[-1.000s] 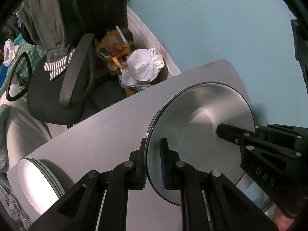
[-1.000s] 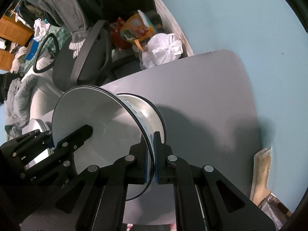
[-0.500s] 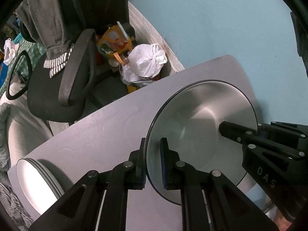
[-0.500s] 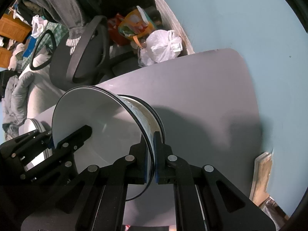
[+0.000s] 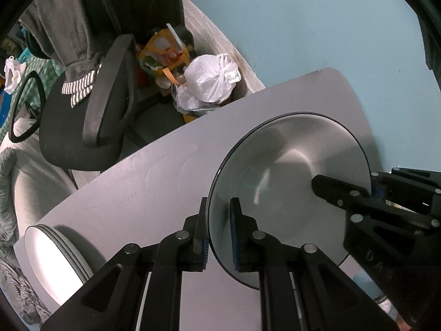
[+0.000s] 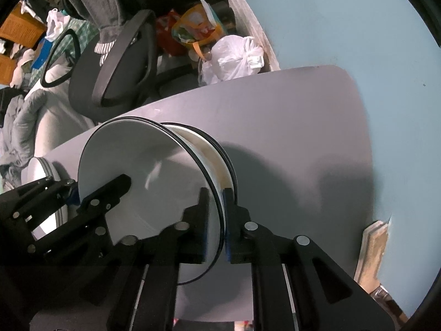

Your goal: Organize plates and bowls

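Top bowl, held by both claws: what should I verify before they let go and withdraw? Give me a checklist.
1. Top bowl nested in the bowl stack: ok.
2. Right claw jaws opening, rim between the pads, gap showing on one side: ok.
3. Left claw jaws opening, rim between the pads, free of the bowl: cannot tell.
4. Bowl stack standing well in from the table edge: ok.
5. Plate stack at the table corner, apart from both claws: ok.

Both wrist views look steeply down, sharing the table.
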Motion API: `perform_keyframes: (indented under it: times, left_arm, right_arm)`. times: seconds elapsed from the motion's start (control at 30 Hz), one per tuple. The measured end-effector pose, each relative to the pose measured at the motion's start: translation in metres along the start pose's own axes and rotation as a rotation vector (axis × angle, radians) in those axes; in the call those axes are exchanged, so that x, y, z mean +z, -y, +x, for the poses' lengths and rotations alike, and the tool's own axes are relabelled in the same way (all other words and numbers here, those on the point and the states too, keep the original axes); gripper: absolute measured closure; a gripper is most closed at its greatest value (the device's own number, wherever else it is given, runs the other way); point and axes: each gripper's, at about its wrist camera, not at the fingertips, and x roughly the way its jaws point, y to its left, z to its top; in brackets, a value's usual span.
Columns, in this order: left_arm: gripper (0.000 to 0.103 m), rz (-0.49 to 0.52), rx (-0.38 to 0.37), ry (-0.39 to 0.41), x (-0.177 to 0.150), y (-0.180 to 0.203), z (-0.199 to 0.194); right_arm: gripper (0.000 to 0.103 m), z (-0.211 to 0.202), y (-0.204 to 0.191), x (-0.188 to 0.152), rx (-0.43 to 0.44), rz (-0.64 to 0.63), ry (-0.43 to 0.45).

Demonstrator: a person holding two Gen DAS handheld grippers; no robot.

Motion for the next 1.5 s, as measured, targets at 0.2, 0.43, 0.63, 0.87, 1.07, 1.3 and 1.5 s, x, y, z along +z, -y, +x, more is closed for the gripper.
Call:
perform_keyframes:
  times: [0.2,0.43,0.63,0.87,1.07,1.3,1.5]
  left_arm:
    - [0.082,0.002,0.012,0.02,0.003,-0.003,-0.007]
    - [0.081,-0.029,-0.013,0.022,0.002,-0.008,-0.01]
    - [0.08,-0.031,-0.013,0.03,-0.001,-0.008,-0.013]
    - [0.076,-0.027,-0.002,0.062,-0.01,-0.008,-0.024]
    - [0.066,-0.037,0.003,0.107,-0.024,-0.015,-0.044]
    - [0.059,-0.063,0.004,0.169,-0.037,-0.026,-0.074]
    - [0.051,-0.053,0.019,0.24,-0.044,-0.027,-0.101]
  right_arm:
    - [0.088,-0.001,-0.001,0.003,0.001,-0.009,-0.022]
    - [0.08,-0.005,-0.008,0.005,-0.032,-0.021,-0.046]
    - [0.073,-0.011,-0.01,0.006,-0.08,-0.044,-0.027]
    - [0.072,-0.02,-0.011,-0.001,-0.101,-0.045,0.018]
    - [0.055,-0.037,-0.015,-0.01,-0.121,-0.041,0.088]
    - [0.042,-0.061,-0.018,-0.018,-0.111,-0.017,0.17]
    - [0.039,-0.079,-0.024,-0.028,-0.125,-0.028,0.229]
